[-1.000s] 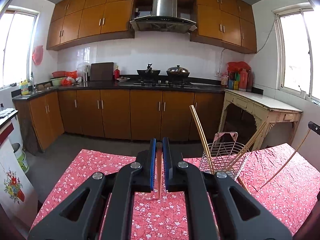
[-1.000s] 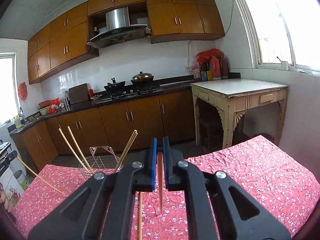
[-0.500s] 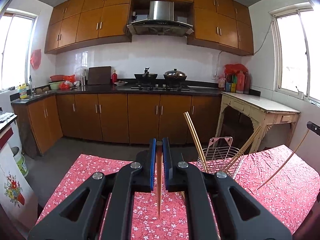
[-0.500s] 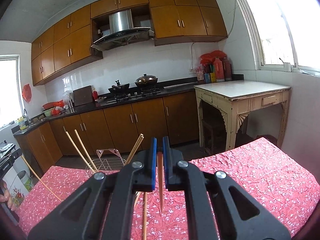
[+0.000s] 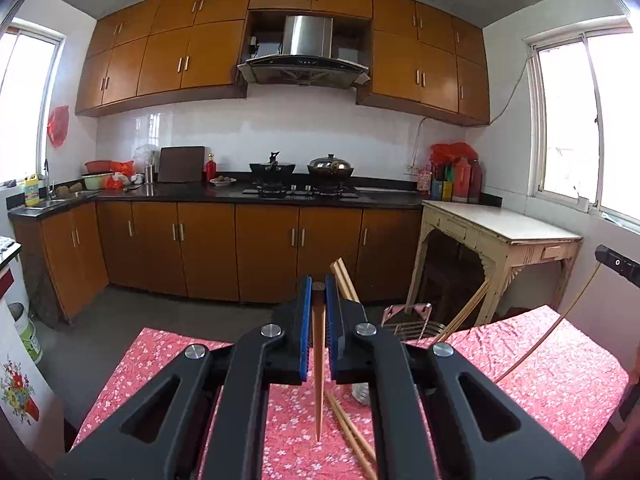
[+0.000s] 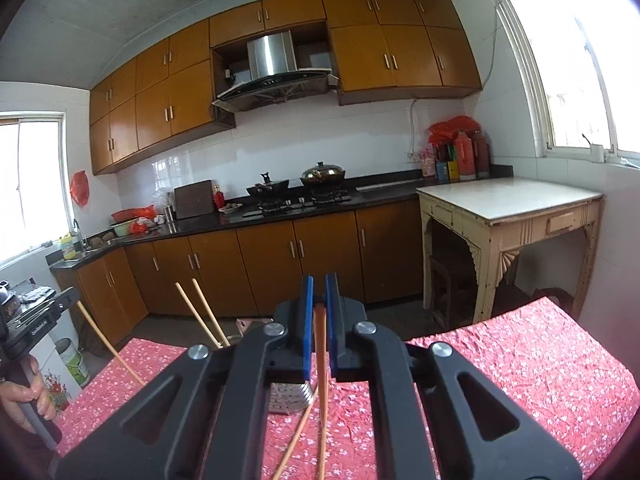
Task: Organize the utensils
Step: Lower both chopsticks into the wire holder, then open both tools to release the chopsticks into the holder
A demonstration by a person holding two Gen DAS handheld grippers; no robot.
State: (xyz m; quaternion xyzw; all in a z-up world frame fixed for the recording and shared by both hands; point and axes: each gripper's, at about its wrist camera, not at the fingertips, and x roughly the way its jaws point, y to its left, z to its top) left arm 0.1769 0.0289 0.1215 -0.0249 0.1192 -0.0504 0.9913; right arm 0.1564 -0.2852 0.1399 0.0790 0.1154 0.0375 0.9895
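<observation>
My left gripper [image 5: 318,292] is shut on a wooden chopstick [image 5: 318,380] that hangs tip-down above the red floral tablecloth [image 5: 180,360]. Just right of it stands a wire utensil holder [image 5: 412,324] with chopsticks [image 5: 343,280] leaning out of it. Two more chopsticks [image 5: 348,428] lie on the cloth below. My right gripper [image 6: 319,292] is shut on another chopstick [image 6: 320,356], also tip-down. Its fingers hide most of the holder [image 6: 292,396]. At the far left of the right wrist view a hand [image 6: 24,396] holds the left gripper.
A loose chopstick [image 6: 296,440] lies slanted on the cloth under the right gripper. A cream side table [image 5: 500,232] stands beyond the table's right corner. Brown cabinets and a dark counter [image 5: 240,196] run along the far wall. A white flowered cabinet [image 5: 16,384] stands at the left.
Both grippers have risen with their chopsticks. The table and the holder sit lower in both views, and the holder is more hidden behind the fingers.
</observation>
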